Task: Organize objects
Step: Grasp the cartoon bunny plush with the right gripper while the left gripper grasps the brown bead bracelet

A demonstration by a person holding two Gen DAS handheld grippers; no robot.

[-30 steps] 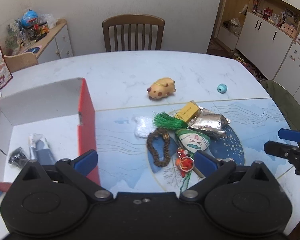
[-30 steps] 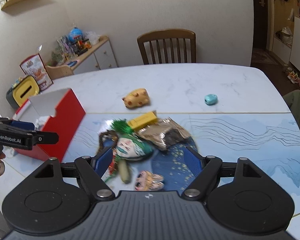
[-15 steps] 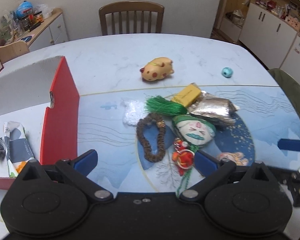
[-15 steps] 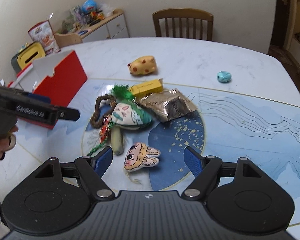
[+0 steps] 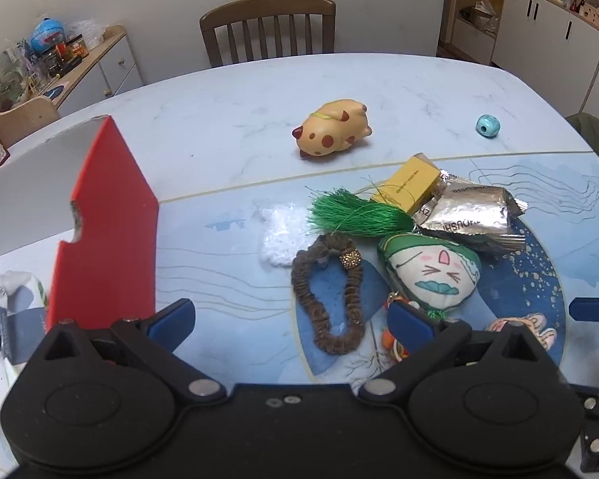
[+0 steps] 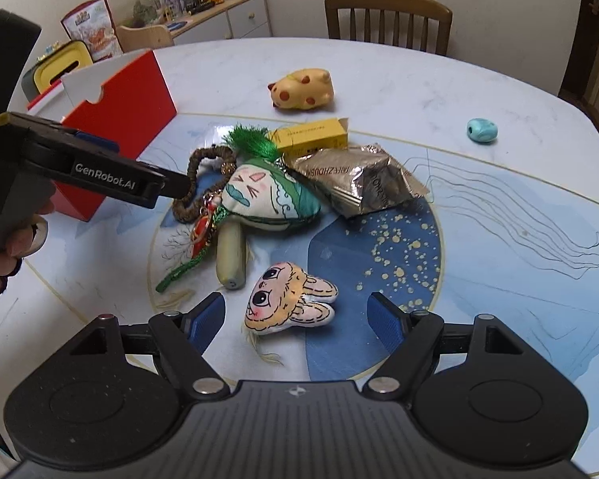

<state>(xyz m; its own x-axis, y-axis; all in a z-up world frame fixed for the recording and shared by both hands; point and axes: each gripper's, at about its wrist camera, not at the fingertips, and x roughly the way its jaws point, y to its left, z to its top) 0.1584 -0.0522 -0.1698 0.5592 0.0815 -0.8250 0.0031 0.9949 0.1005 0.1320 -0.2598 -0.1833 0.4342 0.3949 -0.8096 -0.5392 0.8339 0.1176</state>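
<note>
Right wrist view showed your table with the red box at its left and the clutter heaped mid-table. Your right gripper stood wide, empty, straddling the bunny-face plush. Your left gripper, equally wide and empty, hovered over the brown bead loop. You were advised to settle lower, centre the plush, and avoid snagging its trailing threads.
</note>
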